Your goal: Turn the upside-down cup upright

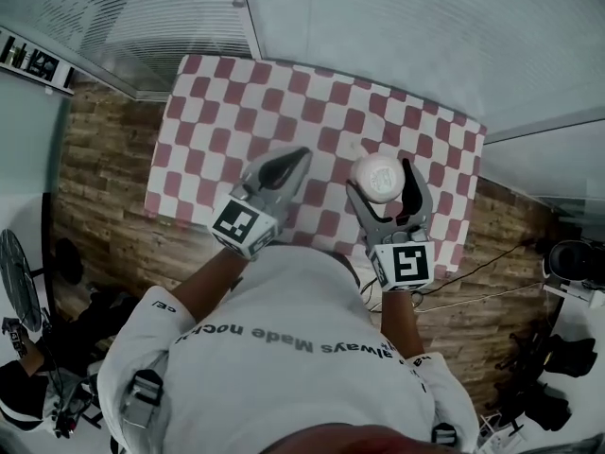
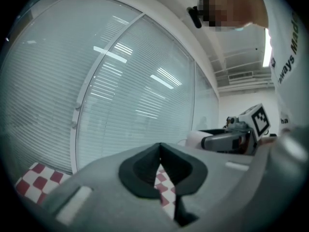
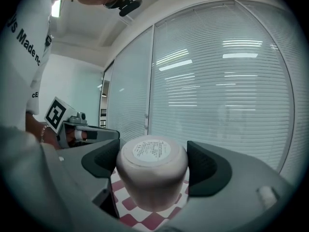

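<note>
Head view and the two gripper views of a person working over a table (image 1: 454,126) spread with a red-and-white checked cloth (image 1: 236,93). The right gripper (image 3: 152,161) grasps the cup (image 3: 151,170): its jaws stand wide apart, one dark pad pressed to each side of the pale, rounded body. The cup sits squarely between the jaws, inverted, with its flat base and a round printed label turned upward; its mouth, below the jaws, is hidden by the gripper body. In the right gripper view the cloth shows beneath and beyond the cup, and in the left gripper view the cup and its gripper appear raised against the slatted blinds (image 3: 231,86), clear of the table. The left gripper (image 1: 295,157) is clenched, its two dark pads meeting at a point with nothing between them; only a sliver of cloth is seen past the tips. It lies just to the left of the right gripper, at about the same level, apart from the cup. Both grippers reach forward from the person's white sleeves (image 1: 180,301), each with its marker cube nearest the wrist. Plank floor (image 1: 95,178) lies below and to either side of the tools
</note>
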